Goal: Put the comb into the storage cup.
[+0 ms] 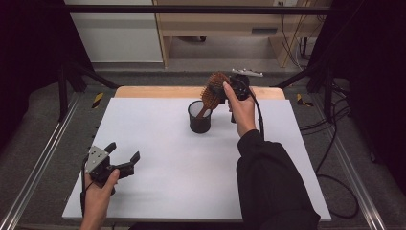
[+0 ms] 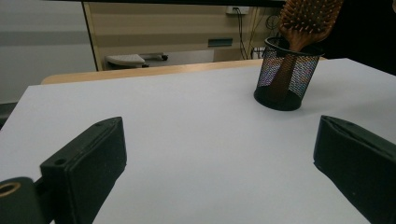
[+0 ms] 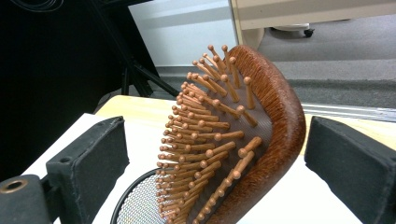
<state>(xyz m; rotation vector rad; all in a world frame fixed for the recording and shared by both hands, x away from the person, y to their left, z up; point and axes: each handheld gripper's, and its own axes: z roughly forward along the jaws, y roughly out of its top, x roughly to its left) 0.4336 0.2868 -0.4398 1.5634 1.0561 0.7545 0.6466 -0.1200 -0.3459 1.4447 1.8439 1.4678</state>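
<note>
white tabletop (image 1: 158,143) bears mesh cup (image 1: 199,117); both hand-held grippers spread, pinching nothing.

Your left gripper (image 1: 125,160): low at near-left of table, jaws spread wide, nothing between, bare hand (image 1: 99,191) gripping handle. Your right gripper (image 1: 225,88): raised at far side, black-sleeved forearm extended forward, jaws apart, not clamped.

A black sleeve (image 1: 273,177) is worn on the right arm. Each gripper, left (image 1: 125,157) and right (image 1: 225,88), is fitted with 2 black padded jaws, a grey 3-cornered plate (image 1: 95,158) and a black cable (image 1: 259,115).
</note>
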